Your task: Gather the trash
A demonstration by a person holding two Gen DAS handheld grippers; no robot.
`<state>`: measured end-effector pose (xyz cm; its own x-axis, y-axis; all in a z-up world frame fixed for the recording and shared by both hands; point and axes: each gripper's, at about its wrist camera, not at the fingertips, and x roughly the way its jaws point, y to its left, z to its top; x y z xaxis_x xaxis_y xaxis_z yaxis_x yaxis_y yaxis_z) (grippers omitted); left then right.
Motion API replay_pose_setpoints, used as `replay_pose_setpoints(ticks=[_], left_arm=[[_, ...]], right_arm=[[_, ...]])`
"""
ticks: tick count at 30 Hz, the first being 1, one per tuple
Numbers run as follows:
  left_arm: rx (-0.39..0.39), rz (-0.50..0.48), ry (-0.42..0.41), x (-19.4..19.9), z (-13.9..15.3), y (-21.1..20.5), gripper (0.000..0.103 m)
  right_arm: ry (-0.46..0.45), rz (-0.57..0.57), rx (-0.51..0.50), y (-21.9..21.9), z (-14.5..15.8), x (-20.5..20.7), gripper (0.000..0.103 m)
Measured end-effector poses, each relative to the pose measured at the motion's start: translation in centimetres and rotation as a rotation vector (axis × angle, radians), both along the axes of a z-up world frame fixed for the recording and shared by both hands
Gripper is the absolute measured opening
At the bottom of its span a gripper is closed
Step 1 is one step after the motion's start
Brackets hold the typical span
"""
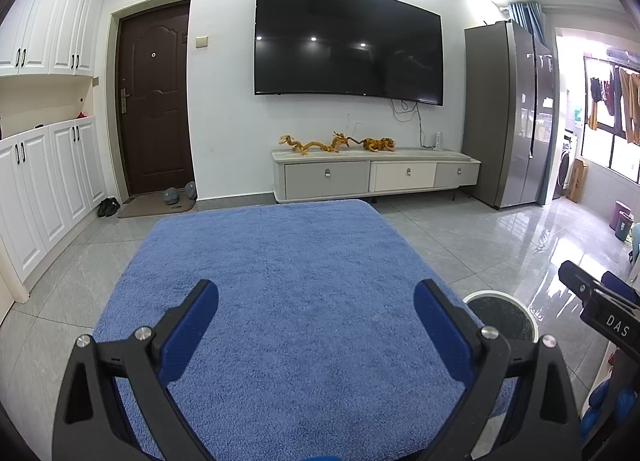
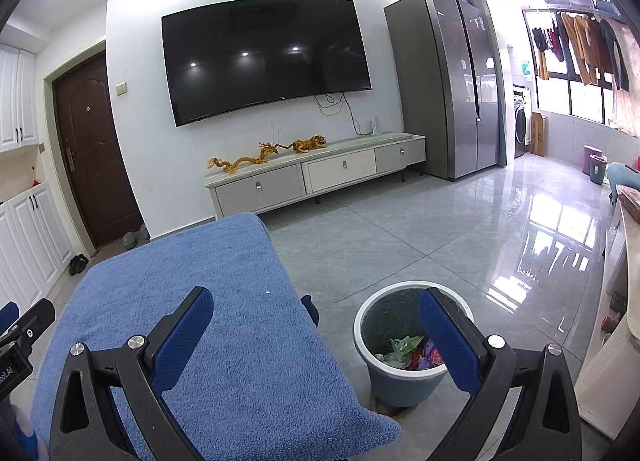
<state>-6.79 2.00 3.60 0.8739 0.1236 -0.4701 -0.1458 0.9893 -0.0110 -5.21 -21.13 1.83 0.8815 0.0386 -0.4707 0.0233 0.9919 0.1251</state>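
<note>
Left wrist view shows the left gripper (image 1: 316, 311) wide apart, holding nothing, over the blue towel (image 1: 280, 281). Further right, the right gripper (image 2: 316, 319) gapes empty too, probably because the trash (image 2: 412, 353) already lies in the bin (image 2: 400, 381) beside the towel.

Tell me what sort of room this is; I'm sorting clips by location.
Likely a home living room: a large black wall-mounted television above a low grey drawer cabinet, and a tall grey double-door refrigerator beside it.

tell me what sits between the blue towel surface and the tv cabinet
Only bare grey floor tiles separate the blue towel surface from the tv cabinet; the right wrist view shows it best.
</note>
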Motion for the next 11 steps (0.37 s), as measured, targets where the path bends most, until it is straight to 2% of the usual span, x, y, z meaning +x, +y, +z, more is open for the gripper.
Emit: replay_pose_setpoints(ticks=[11], left_arm=[[0.003,-0.008,-0.006,-0.03,-0.09,0.17,0.099]], right_arm=[[0.0,0.0,0.0,-0.08,0.1,0.04,0.103]])
